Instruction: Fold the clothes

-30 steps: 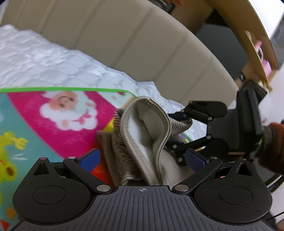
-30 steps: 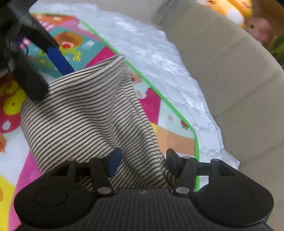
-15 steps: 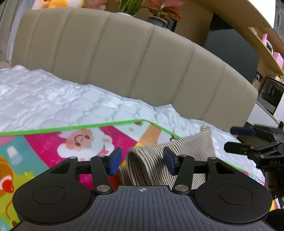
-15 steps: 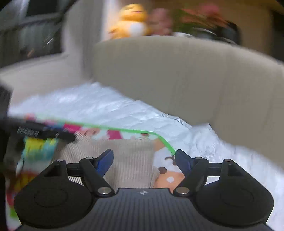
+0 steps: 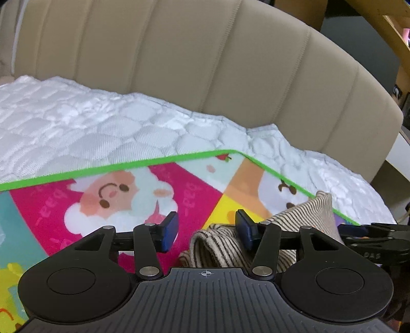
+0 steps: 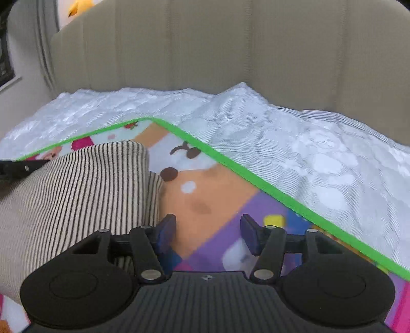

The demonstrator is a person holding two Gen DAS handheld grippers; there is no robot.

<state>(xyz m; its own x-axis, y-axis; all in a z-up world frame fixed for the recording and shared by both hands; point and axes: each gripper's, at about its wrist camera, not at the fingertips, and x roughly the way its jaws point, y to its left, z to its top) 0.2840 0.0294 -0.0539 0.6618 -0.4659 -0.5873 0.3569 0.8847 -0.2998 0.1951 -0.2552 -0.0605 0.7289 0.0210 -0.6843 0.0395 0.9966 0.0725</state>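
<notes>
A beige garment with thin dark stripes (image 5: 302,217) lies folded on the colourful play mat (image 5: 128,194). In the left wrist view it sits low right, partly behind my right finger. My left gripper (image 5: 207,231) is open and empty, its fingertips over the mat just left of the garment. In the right wrist view the garment (image 6: 77,194) fills the lower left. My right gripper (image 6: 208,237) is open and empty, beside the garment's right edge. The other gripper shows at the right edge of the left wrist view (image 5: 371,235).
The mat has a green border (image 6: 256,181) and lies on a white quilted mattress cover (image 5: 102,128). A beige padded headboard (image 5: 205,64) stands behind. Wooden shelving (image 5: 392,23) is at the far right.
Both grippers have let go of the striped garment and pulled back. It was held up a second ago and now lies on the mat. Both jaws are open.
</notes>
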